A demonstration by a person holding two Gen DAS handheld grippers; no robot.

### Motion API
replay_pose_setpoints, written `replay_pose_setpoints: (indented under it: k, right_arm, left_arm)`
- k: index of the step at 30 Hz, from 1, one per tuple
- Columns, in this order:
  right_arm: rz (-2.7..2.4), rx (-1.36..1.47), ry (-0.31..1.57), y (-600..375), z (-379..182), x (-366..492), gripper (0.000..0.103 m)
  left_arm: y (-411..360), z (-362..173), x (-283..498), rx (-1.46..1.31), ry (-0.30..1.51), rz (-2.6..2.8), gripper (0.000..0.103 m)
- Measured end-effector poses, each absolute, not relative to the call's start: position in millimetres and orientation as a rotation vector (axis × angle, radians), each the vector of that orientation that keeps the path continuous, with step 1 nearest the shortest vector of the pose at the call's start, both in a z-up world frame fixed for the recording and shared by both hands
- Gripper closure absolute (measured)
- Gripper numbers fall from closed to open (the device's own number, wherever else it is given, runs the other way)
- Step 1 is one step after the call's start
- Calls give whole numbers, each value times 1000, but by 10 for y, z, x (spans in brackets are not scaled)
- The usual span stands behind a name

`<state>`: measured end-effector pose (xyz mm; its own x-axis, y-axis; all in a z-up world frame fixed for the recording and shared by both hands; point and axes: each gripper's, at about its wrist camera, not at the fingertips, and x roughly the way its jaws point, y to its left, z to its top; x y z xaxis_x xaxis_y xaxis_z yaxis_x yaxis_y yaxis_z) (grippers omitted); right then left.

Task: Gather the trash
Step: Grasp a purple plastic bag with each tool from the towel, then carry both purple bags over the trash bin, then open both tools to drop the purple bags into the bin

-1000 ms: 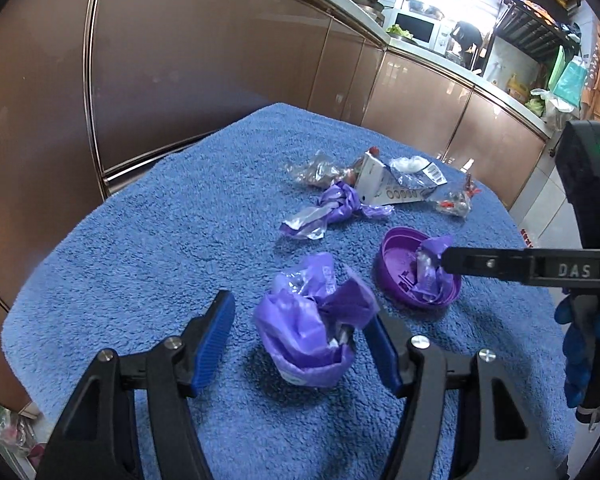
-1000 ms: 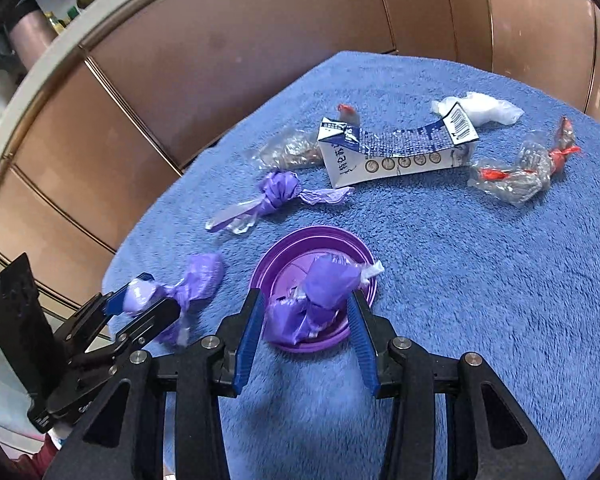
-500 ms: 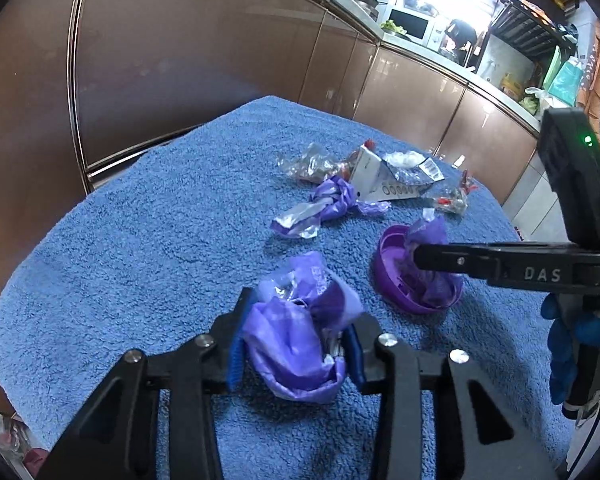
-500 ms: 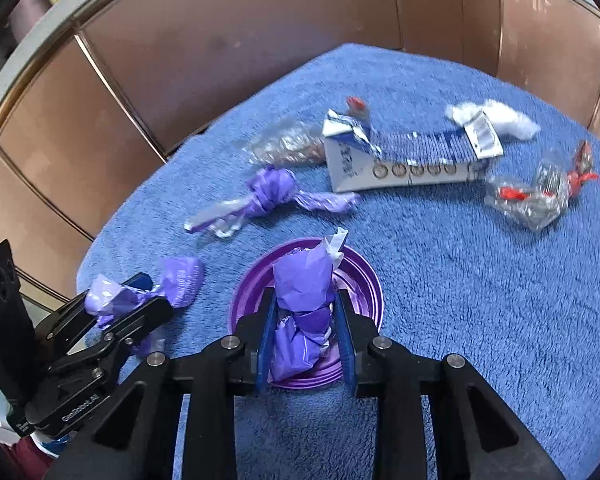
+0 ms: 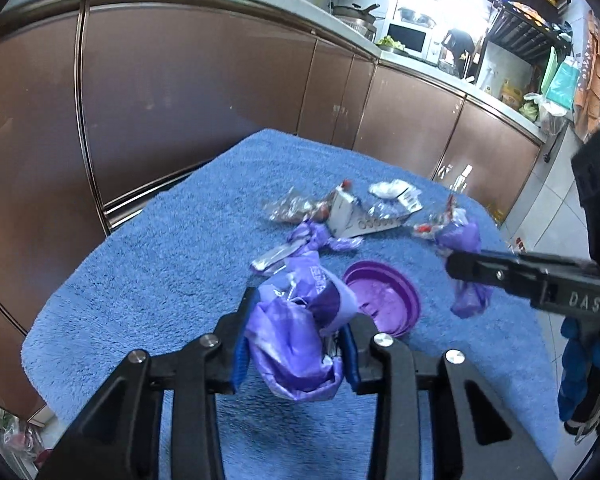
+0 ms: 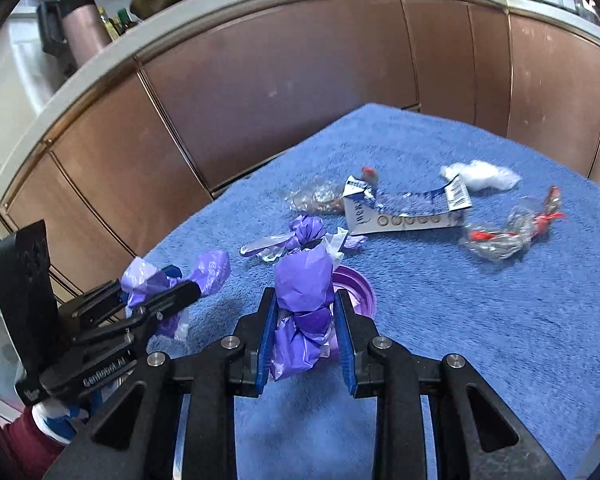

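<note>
Left gripper: my left gripper (image 5: 296,344) is clamped on a crumpled purple bag (image 5: 296,340); the wad fills the gap between the blue pads and bulges out above and below them.
Right gripper: my right gripper (image 6: 304,328) is clamped on a second purple wad (image 6: 304,300), which stands up tall between the pads with its long axis roughly upright.
Height: both wads look lifted clear of the blue-towelled worktop (image 5: 160,264), though I judge that from the views and cannot be certain of the gap.
Purple lid: the round purple lid (image 5: 384,300) lies flat on the worktop, just ahead of my left gripper and directly below and behind the wad in my right.
Key relation: the lid sits between my two grippers, and the right is the nearer one.
Remaining trash: a knotted purple wrapper (image 6: 296,236), a flattened carton (image 6: 404,212), a clear wrapper with red ties (image 6: 508,232), a white tissue ball (image 6: 484,174) and a clear crumpled packet (image 6: 316,198) lie further out, all beyond the lid.
Next move, my guess: with both grippers full, I should carry these off to a bin, which I cannot see in either view.
</note>
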<state>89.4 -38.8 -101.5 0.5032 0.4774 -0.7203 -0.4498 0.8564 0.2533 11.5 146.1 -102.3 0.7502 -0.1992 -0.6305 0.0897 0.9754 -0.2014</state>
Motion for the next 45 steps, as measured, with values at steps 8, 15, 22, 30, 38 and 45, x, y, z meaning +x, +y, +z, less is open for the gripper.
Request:
replay_pose_setpoints:
  k: [8, 15, 22, 30, 38, 45]
  right_arm:
    - [531, 60, 796, -920, -822, 580, 75]
    - [492, 142, 737, -1455, -771, 327, 75]
    - [406, 234, 656, -2180, -705, 210, 75]
    - [173, 351, 604, -3411, -883, 130, 75]
    - [-114, 450, 642, -4702, -1443, 246, 75]
    - [-296, 467, 740, -5660, -1972, 548, 75]
  left_arm:
    - [1061, -723, 37, -162, 694, -170, 68]
    - [552, -454, 84, -125, 691, -238, 68]
    - [-348, -214, 279, -54, 703, -390, 68]
    - [-1701, -380, 710, 14, 801, -594, 68]
    - [-3235, -820, 1252, 88, 911, -775, 68]
    - [-4407, -1322, 1766, 109, 1023, -859, 68]
